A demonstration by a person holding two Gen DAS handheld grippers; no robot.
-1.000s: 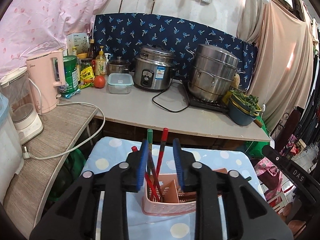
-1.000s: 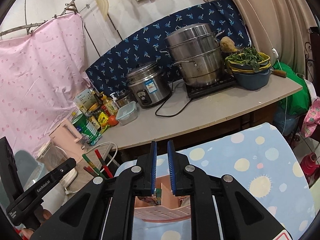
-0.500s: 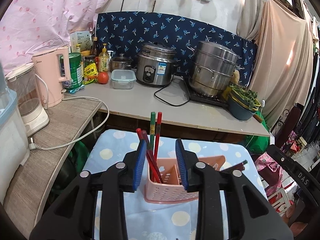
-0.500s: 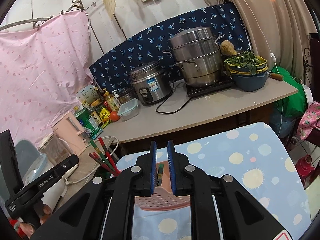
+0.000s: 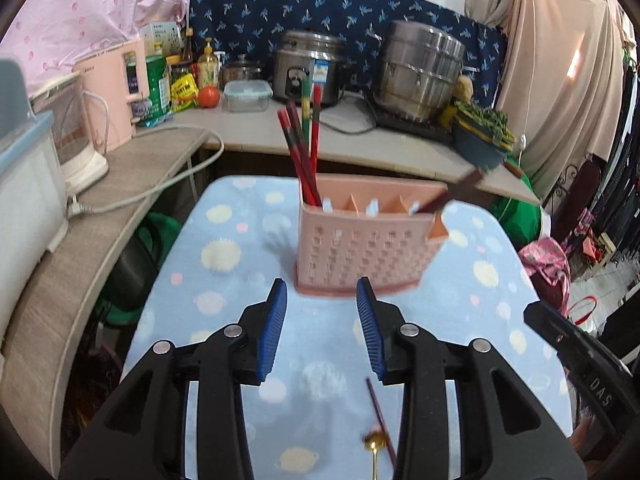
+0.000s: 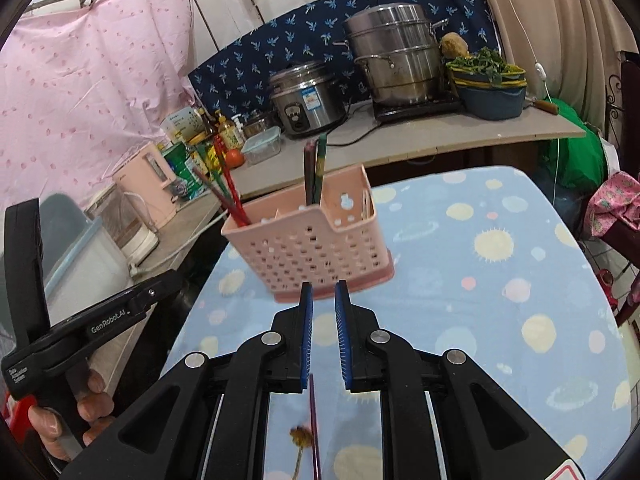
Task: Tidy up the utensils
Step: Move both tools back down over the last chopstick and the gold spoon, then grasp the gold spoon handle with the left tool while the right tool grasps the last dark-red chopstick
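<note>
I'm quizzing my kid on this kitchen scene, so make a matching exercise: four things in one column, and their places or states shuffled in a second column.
Things:
1. red chopsticks
2. pink utensil basket
3. left gripper
4. tomato

Places or states:
A. jaws apart, nothing between them
B. on the counter beside a clear lidded box
C. standing in the basket's left end compartment
D. on the blue spotted cloth

Pairs: 1-C, 2-D, 3-A, 4-B

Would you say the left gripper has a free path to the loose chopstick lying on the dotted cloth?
Probably yes. The chopstick lies bare on the cloth, just under the left gripper, whose jaws stand open and empty. The pink caddy sits further off, out of the way.
</note>
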